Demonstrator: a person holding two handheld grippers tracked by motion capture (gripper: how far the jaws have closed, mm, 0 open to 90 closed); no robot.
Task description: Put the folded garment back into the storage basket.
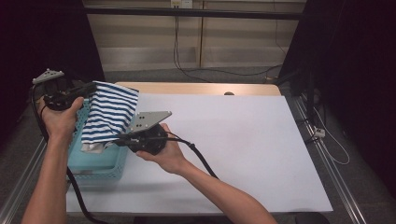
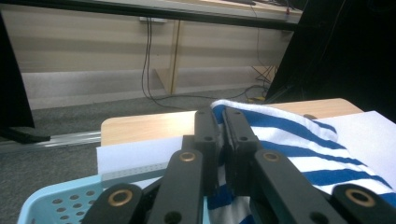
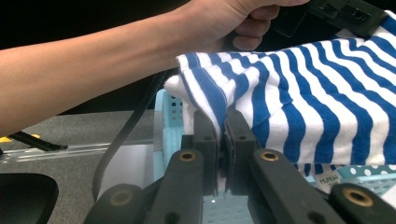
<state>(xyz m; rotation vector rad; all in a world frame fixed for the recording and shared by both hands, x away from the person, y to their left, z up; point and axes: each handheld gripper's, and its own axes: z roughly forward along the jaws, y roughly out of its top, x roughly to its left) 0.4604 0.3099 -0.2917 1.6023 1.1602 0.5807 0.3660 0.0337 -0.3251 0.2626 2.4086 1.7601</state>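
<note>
Your left gripper [image 1: 88, 87] is clamped tight on the upper edge of the blue-and-white striped cloth [image 1: 110, 114]; the jaws pinch a fold of fabric. Your right gripper [image 1: 117, 141] is likewise closed on the cloth's lower edge, with fabric caught between the pads. The cloth hangs stretched between the two, held above the light blue perforated basket [image 1: 100, 165] at the table's left end. The basket sits on the white sheet [image 1: 243, 144] covering the table. Your left hand [image 1: 60, 116] is raised beside the basket.
</note>
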